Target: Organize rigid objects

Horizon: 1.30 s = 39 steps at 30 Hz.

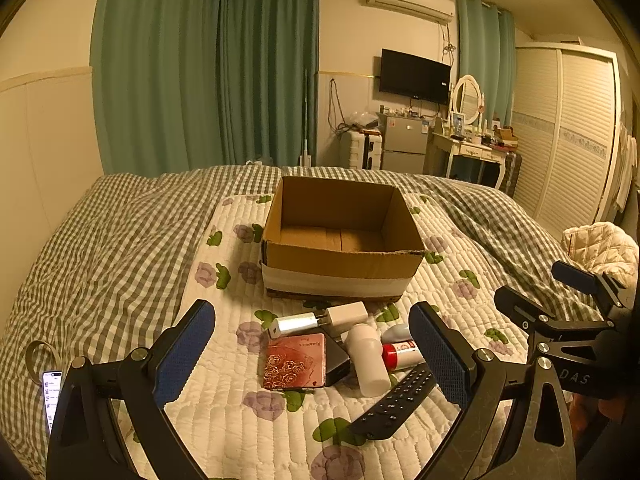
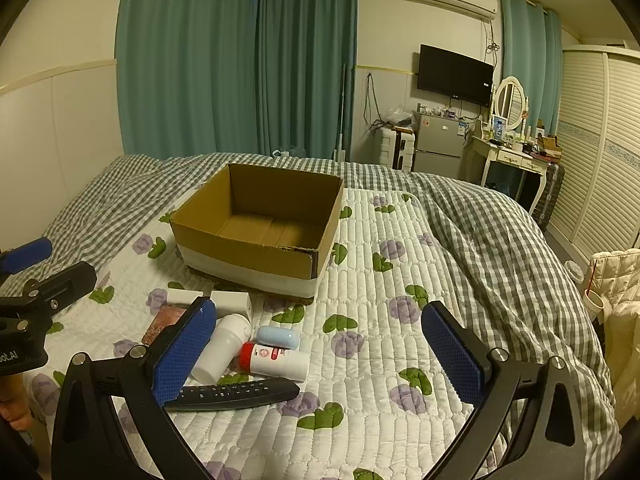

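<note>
An empty cardboard box (image 1: pixel 340 256) (image 2: pixel 248 252) stands on the quilted floral mat. In front of it lies a pile: a white charger (image 1: pixel 316 320) (image 2: pixel 232 300), a pink rose-patterned case (image 1: pixel 294 362) (image 2: pixel 164 320), a white bottle (image 1: pixel 368 356) (image 2: pixel 222 346), a red-capped white tube (image 1: pixel 400 354) (image 2: pixel 276 360), a pale blue capsule (image 2: pixel 278 337) and a black remote (image 1: pixel 396 402) (image 2: pixel 236 394). My left gripper (image 1: pixel 316 364) hovers open over the pile. My right gripper (image 2: pixel 320 356) is open just right of the pile, holding nothing.
The floral mat (image 2: pixel 372 360) lies over a checked duvet (image 1: pixel 104 264). A phone (image 1: pixel 51 394) and a tape roll (image 1: pixel 40 354) sit at the left of the bed. A cream quilted garment (image 2: pixel 616 292) hangs at the right. A dresser, fridge and wardrobe stand beyond.
</note>
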Motion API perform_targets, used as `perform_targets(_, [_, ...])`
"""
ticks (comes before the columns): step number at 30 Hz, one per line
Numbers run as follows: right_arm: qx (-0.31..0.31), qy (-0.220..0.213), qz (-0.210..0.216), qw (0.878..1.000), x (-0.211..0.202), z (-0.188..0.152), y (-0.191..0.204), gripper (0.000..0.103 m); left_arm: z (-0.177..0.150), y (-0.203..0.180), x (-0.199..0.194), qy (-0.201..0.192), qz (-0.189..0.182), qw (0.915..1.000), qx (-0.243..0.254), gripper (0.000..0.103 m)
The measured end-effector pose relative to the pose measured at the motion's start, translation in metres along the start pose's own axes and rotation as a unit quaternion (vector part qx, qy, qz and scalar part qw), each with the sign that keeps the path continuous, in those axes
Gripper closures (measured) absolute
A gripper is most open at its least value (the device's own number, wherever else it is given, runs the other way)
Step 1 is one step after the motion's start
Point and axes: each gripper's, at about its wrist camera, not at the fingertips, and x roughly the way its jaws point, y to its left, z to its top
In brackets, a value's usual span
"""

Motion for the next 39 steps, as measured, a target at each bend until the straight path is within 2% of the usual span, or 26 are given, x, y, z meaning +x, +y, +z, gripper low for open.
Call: perform_targets(39, [-0.005,0.005,0.0,1.0,0.0041,-0.0064,-0.001,0.0,-0.0025,-0.0012,0.0042,0.008,0.003,0.9999,0.006,0.003])
